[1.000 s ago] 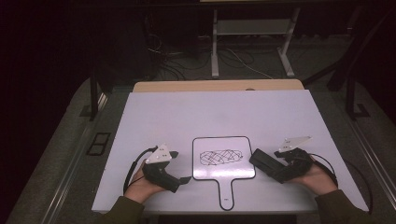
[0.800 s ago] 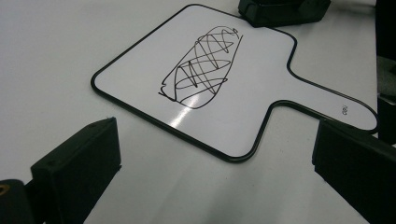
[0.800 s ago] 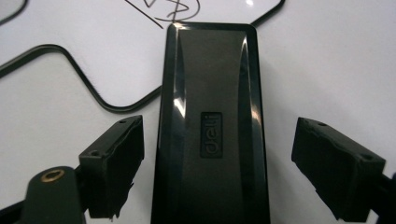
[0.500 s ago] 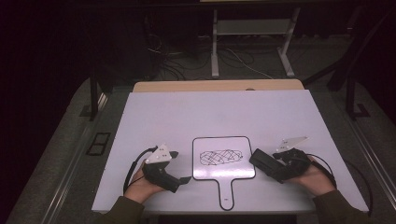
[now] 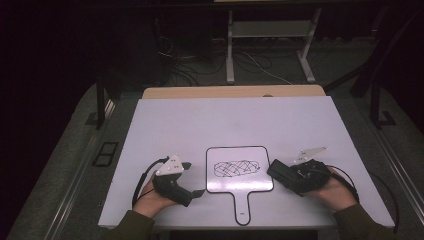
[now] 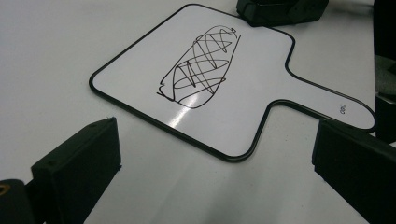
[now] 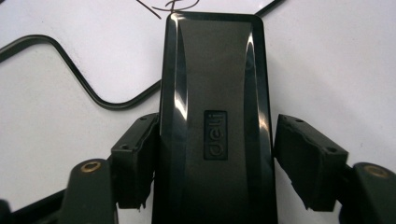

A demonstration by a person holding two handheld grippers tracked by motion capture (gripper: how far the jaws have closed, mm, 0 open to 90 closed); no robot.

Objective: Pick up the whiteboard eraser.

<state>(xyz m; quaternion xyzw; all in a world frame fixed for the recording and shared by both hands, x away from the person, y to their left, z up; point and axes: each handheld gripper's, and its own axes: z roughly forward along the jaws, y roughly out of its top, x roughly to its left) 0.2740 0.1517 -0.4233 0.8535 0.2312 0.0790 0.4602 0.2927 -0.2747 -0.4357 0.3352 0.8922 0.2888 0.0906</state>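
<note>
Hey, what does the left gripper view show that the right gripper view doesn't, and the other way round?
Left gripper view: the whole paddle whiteboard, with its full black scribble and its handle, seen past the open left claw. Right gripper view: a close look at the black eraser and its embossed deli logo. The eraser lies between the jaws of the right claw, which have just been closing; one pad touches it, the other stands slightly off. Both: the board's black rim, the eraser and the white table.
</note>
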